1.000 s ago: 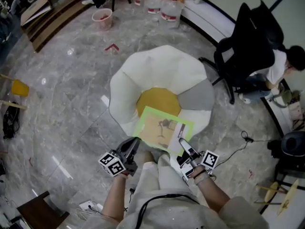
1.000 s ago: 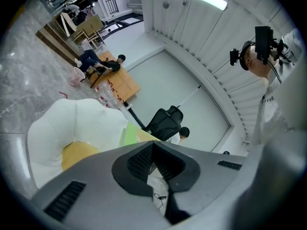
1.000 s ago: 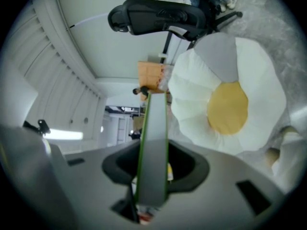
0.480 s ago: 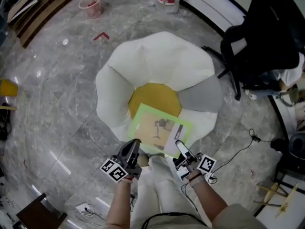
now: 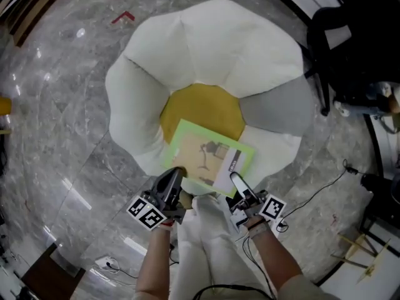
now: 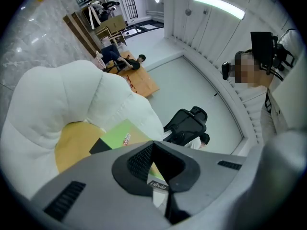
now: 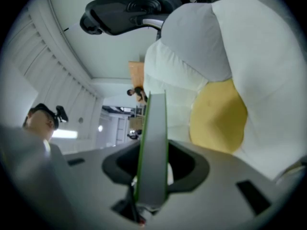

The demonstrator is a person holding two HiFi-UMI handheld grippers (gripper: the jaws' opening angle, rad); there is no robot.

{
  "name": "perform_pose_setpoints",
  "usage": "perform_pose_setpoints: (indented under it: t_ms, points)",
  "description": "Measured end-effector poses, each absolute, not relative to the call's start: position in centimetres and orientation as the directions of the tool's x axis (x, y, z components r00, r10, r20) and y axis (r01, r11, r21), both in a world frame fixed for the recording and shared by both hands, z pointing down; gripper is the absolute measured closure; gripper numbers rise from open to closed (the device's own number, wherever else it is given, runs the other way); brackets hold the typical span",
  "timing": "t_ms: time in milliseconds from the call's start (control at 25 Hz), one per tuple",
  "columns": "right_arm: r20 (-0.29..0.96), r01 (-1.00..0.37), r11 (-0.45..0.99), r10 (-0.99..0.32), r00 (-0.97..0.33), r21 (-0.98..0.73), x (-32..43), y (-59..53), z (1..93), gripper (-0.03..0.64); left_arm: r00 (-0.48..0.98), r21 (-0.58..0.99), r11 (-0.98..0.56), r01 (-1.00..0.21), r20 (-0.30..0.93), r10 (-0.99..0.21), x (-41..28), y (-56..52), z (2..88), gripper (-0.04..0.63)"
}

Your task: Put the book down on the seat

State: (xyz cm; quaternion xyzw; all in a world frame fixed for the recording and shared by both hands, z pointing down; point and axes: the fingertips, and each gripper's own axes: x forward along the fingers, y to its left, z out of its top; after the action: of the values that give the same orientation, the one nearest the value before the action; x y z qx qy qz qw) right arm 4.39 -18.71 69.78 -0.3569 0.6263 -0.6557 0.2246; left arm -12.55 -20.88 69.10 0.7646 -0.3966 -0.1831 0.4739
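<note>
The left claw (image 5: 177,174) and the right claw (image 5: 235,180) are each clamped on a near corner of the green-bordered book (image 5: 209,158), holding it roughly flat, cover up, over the near edge of the yellow centre (image 5: 200,108) of the white petal-shaped seat (image 5: 206,42), whether touching it I cannot tell.

Book (image 5: 206,158): paper cover, smooth with a slight sheen, green-edged. Seat (image 5: 206,49): padded cloth, matt, softly puckered along the seams, in white and grey panels with a yellow centre. Floor (image 5: 56,136): grey veined stone or stone-look slab, polished and glossy, streaked with reflected light; left gripper (image 5: 177,172) and right gripper (image 5: 234,179): moulded grey plastic, matt and smooth, with dark finely ribbed pads (image 6: 140,161) inside the jaws; office chair (image 5: 350,49): black, matt, material not clear.
</note>
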Motion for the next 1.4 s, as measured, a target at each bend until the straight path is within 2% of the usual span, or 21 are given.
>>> perform_pose_setpoints:
  t_ms: [160,480,840,1080,1400]
  points:
    - [0.21,-0.162,-0.137,-0.74,-0.639,-0.977,4.5,-21.8,75.1,0.46,0.616,0.878,-0.211,-0.43,0.114,-0.779,-12.7,-23.9,74.5,0.572]
    - [0.171,-0.174,-0.075,-0.749,-0.641,-0.982,4.5,-22.4,75.2,0.46,0.63,0.864,-0.257,-0.433,0.086,-0.772,-11.9,-23.1,73.2,0.572]
    - [0.185,-0.215,-0.061,-0.759,-0.624,-0.975,4.6,-22.4,76.2,0.46,0.603,0.851,-0.272,-0.449,0.065,-0.795,-11.8,-22.3,72.9,0.572]
    - [0.231,-0.255,-0.089,-0.757,-0.61,-0.963,4.5,-27.3,82.3,0.46,0.596,0.868,-0.24,-0.435,0.077,-0.8,-12.1,-26.0,78.4,0.572]
    - [0.247,-0.259,-0.099,-0.731,-0.636,-0.961,4.2,-28.3,84.7,0.46,0.584,0.873,-0.23,-0.431,0.075,-0.808,-12.2,-26.5,79.5,0.572]
